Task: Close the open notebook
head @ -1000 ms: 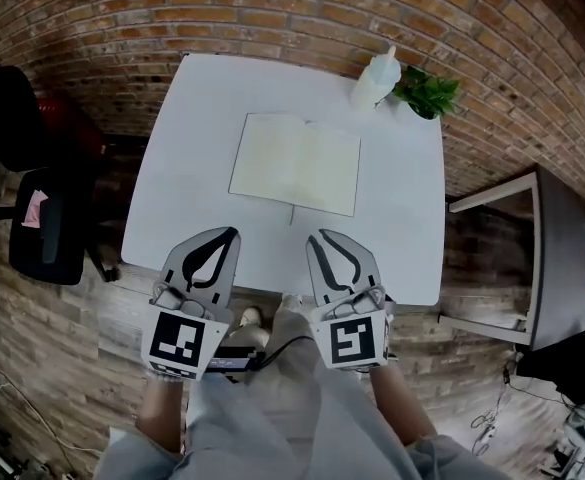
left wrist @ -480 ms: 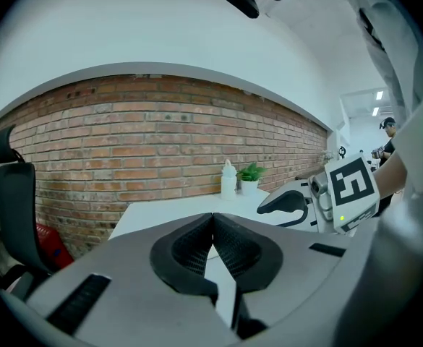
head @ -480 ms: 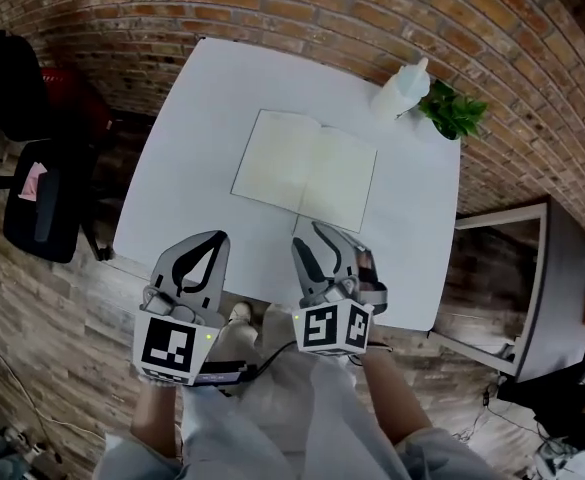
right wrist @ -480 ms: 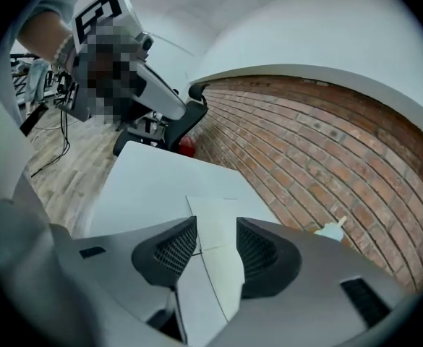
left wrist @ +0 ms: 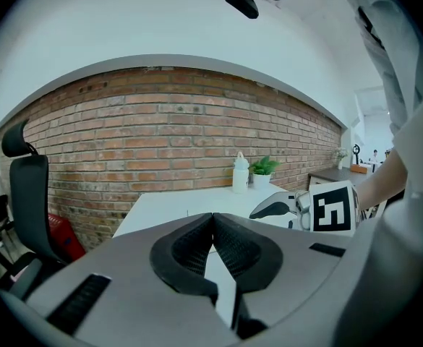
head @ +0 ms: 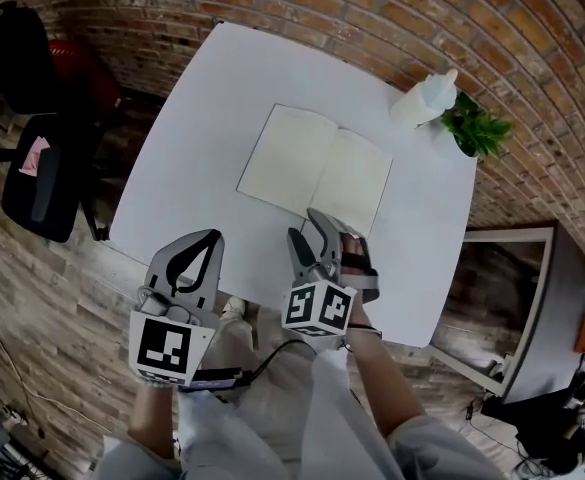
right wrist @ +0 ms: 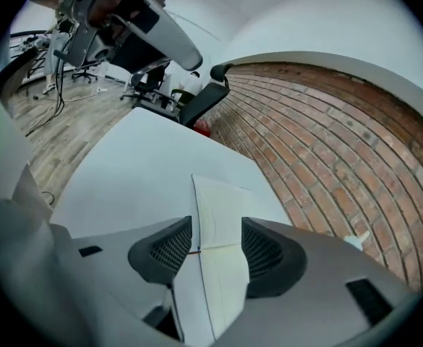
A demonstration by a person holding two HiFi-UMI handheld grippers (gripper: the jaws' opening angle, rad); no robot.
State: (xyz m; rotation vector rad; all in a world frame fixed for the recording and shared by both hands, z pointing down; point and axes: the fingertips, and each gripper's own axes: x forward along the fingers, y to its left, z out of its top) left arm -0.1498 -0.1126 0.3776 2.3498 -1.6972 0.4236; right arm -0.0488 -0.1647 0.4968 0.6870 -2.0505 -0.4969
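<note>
Basically nothing done yet. Notebook (head: 315,171) lies flat & fully open mid-table (head: 212,98), both pages up, spine running roughly away from the person. Bottle (head: 424,98) + plant (head: 475,126) sit at the far right corner, apart from it and not in the way.

R gripper (head: 307,230) is at the notebook's near edge, about at the spine, turned partly on its side. Its jaws have just been opening and are now wide apart. In its own view the near end of the pages shows btw the pads, but the pads don't press on it. Can't tell if a tip touches paper. No grip.

L gripper (head: 210,240) hangs by the table's near-left edge, jaws fully together, nothing in them, well short of the notebook.

Left to do, imo: the whole job. R needs to get a jaw under one cover at the near edge, lift it, swing it over the spine onto the other half, then let go. L prob. idle, or could pin the other half so the book doesn't slide. Risk: catching only a few sheets instead of the cover, so pages flip and the book stays open.
</note>
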